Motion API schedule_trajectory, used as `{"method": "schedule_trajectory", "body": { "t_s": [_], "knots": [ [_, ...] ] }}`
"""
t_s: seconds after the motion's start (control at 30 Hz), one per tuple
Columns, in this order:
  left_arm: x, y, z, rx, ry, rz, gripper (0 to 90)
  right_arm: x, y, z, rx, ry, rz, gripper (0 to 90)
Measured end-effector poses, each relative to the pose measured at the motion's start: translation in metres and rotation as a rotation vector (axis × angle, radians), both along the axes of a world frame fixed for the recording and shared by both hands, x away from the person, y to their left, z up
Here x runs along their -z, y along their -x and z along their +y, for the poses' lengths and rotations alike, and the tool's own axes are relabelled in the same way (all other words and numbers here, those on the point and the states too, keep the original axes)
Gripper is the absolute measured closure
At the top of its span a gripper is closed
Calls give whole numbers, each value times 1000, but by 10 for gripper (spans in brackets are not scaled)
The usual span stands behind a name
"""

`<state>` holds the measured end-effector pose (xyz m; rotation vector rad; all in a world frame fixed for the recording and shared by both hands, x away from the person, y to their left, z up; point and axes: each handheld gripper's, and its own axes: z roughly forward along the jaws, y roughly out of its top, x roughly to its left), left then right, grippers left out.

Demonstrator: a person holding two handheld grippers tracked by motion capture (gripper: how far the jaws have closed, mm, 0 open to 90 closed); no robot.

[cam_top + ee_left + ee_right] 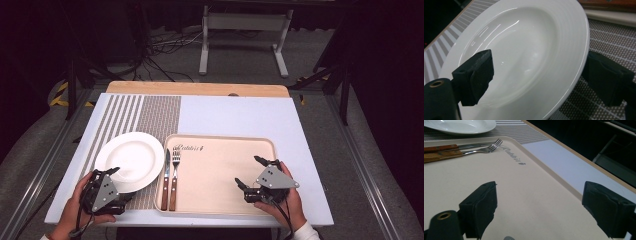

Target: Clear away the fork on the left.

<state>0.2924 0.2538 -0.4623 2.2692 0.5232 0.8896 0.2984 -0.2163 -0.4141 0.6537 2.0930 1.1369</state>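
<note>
white plate (129, 159) beside tray (220, 145).

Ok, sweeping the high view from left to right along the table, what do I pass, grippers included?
Left gripper → white plate → knife → fork → bare middle of the beige tray → right gripper. Both grippers' jaws stand open; the knife and fork lie side by side at the tray's left edge.

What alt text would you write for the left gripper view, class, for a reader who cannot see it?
A white plate lies on a striped and dotted grey placemat, seen close up between the left gripper's two open black jaws, one over the plate's near side and one just outside its rim. A beige tray edge crosses the top right corner.
</note>
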Motion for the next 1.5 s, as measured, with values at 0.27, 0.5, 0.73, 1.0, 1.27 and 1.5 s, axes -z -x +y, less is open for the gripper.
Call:
{"method": "schedule_trajectory", "body": {
  "t_s": [0.27,0.5,0.73,1.0,1.27,1.5],
  "knots": [
    [5,1,-3,-33,-55,-17,171,2,0,1,-7,14,4,138],
    [7,-2,-2,-51,-95,-29,217,1,1,1,-5,14,-3,137],
    [6,-2,-7,-44,-154,-28,301,2,0,1,-3,22,4,137],
    [5,-4,-9,35,-181,13,555,3,-6,6,9,28,18,138],
    [7,-3,-13,33,-215,-6,634,5,-8,7,29,43,28,143],
    [8,1,-18,29,-277,-47,666,4,-12,6,64,52,38,152]
  ]
}}
